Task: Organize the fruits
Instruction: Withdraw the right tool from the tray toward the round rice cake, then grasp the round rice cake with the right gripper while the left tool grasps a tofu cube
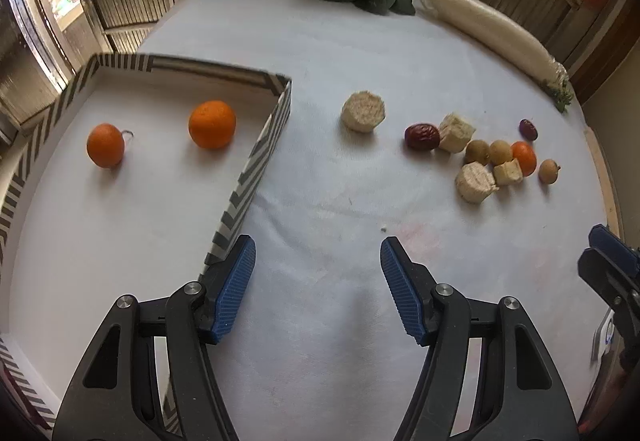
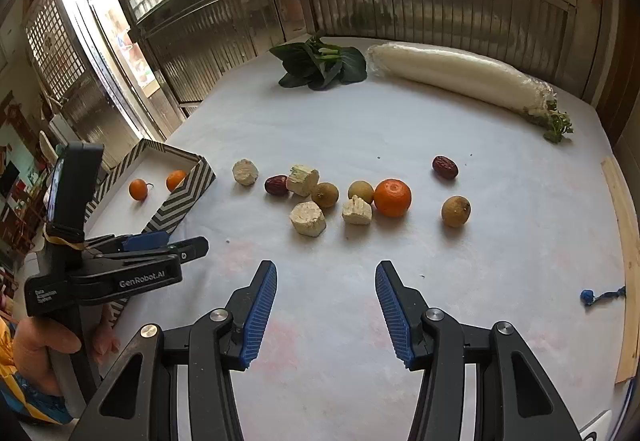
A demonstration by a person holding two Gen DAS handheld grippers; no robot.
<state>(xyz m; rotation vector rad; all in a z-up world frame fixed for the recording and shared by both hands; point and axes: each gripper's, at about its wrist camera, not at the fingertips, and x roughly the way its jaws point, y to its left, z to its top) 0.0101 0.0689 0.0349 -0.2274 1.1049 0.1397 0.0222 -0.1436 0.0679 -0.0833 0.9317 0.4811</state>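
A striped box [image 1: 256,169] [image 2: 182,197] on the left holds two oranges [image 1: 212,124] [image 1: 105,145]. A third orange [image 2: 392,197] [image 1: 524,157] lies on the white table among longans [image 2: 455,211], red dates [image 2: 445,167] [image 1: 422,137] and pale cut chunks [image 2: 308,219] [image 1: 363,111]. My left gripper [image 1: 318,253] is open and empty, beside the box's right wall. My right gripper [image 2: 326,273] is open and empty, hovering in front of the fruit cluster.
Leafy greens [image 2: 320,63] and a wrapped white radish [image 2: 460,79] lie at the back. A wooden strip [image 2: 626,261] runs along the right edge. A small blue object [image 2: 588,297] lies at right. The left gripper body [image 2: 120,265] sits left of mine.
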